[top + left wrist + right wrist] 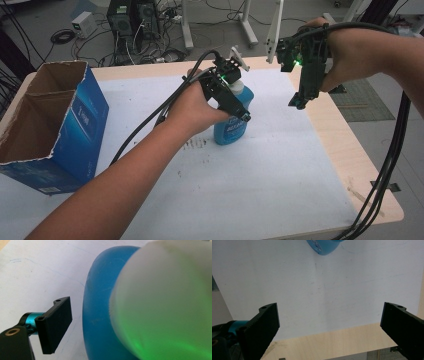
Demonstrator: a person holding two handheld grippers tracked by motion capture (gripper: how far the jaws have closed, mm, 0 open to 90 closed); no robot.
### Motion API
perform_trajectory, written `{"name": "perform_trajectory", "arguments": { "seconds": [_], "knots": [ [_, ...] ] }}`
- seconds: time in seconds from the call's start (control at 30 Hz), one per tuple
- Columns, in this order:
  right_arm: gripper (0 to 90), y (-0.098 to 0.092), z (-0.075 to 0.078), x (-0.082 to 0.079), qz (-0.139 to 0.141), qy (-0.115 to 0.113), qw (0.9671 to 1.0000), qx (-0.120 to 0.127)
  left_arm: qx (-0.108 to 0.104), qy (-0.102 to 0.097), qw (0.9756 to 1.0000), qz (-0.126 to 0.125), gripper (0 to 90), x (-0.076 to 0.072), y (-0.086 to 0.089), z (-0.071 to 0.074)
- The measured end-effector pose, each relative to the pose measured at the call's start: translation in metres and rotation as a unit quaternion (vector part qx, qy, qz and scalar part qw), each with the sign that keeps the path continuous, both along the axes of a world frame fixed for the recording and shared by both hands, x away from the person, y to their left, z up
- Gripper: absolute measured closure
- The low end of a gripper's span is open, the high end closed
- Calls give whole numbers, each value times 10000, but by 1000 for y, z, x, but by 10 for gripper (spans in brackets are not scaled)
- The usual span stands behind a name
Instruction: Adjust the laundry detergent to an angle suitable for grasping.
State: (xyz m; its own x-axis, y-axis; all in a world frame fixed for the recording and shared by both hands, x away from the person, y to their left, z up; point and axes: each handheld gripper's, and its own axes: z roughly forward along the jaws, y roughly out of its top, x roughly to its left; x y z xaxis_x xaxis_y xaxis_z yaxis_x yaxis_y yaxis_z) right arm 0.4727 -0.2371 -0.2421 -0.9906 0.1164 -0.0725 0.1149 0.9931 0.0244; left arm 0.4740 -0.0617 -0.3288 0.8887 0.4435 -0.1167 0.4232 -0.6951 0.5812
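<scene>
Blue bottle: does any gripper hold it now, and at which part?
Nothing is held. The left gripper is at the top of the blue bottle, its fingers not pressing it; the right gripper is open, empty.

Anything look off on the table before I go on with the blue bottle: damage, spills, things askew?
The blue cardboard box at the table's left has a ragged, torn-open top edge. The white table cover carries dark smudges near the blue bottle, which stands upright with no spill visible. The left gripper is at the bottle's top.
</scene>
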Motion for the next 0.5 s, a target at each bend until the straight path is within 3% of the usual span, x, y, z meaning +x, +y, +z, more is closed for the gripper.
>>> {"name": "perform_trajectory", "arguments": {
  "seconds": [0.33,0.5],
  "knots": [
    [12,1,0,0,-2,-14,10000,15,-39,-145,9999,-26,193,-2,-3,0],
    [12,0,-1,0,-17,-5,10000,15,-67,-86,9999,33,236,-2,-3,-1]
  ]
}}
